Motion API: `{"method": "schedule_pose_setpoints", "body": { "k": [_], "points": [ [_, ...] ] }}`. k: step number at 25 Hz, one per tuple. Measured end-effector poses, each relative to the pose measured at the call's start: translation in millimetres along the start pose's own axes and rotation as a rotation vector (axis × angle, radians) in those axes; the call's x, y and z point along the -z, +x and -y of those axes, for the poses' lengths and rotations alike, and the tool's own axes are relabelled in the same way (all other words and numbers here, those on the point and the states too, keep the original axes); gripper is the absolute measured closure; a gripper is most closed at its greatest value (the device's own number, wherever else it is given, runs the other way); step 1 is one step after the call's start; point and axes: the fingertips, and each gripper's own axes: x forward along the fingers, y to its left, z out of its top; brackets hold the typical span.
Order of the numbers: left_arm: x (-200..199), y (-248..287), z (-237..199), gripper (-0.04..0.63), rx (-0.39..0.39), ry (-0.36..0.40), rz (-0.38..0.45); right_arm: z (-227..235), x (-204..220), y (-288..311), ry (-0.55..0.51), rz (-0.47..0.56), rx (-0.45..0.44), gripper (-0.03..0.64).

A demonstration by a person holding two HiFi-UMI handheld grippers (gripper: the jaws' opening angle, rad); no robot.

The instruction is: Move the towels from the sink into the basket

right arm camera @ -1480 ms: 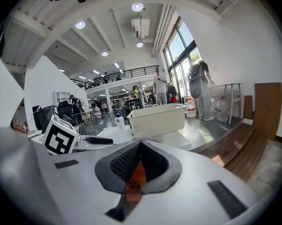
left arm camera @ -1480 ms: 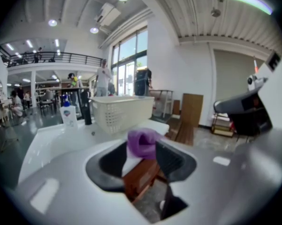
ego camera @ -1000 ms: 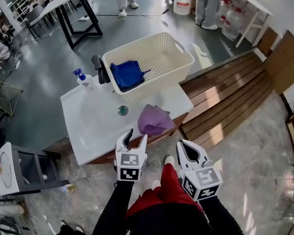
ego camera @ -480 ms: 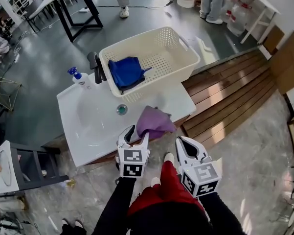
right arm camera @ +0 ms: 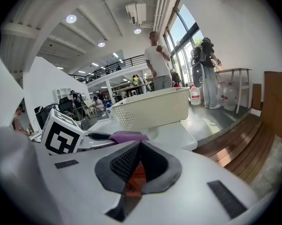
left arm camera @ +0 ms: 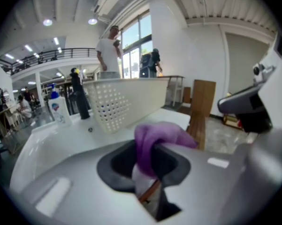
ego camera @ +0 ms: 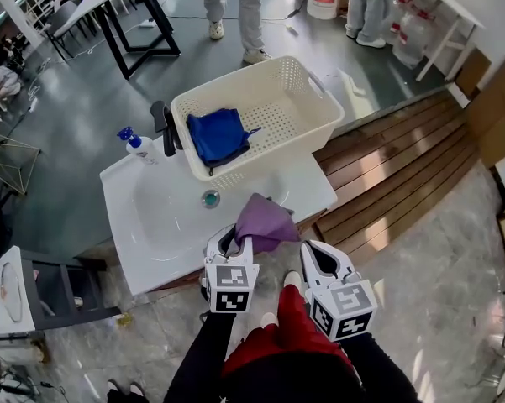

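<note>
Blue towel [ego camera: 217,137] lies in the far basket [ego camera: 319,99]; left gripper [ego camera: 235,240] has just closed on the purple towel [ego camera: 265,219]; right gripper [ego camera: 318,255] is pressed together, empty.

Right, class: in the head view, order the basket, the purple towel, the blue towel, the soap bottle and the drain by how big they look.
1. basket
2. blue towel and purple towel: these look about alike, so no ranking between them
3. soap bottle
4. drain

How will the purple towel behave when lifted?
Probably floppy: the purple towel lies crumpled in soft folds, so it should drape. Likely light: thin cloth. The left gripper, whose jaws have just been closing, pinches one fold, so it may slip.
</note>
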Motion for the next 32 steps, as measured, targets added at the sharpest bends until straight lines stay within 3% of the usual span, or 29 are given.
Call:
{"method": "schedule_pose_setpoints", "body": {
  "k": [8, 32],
  "points": [
    [-23.1, -17.2, 9.2, 0.558, 0.009, 0.019, 0.050, 2.4, -6.2, -10.4, 0.004, 0.030, 0.009, 0.608],
    [-160.0, -99.5, 32.7, 0.563, 0.074, 0.121, 0.348, -16.0, -62.6, -62.3, -0.052, 0.196, 0.039, 0.609]
  ]
}}
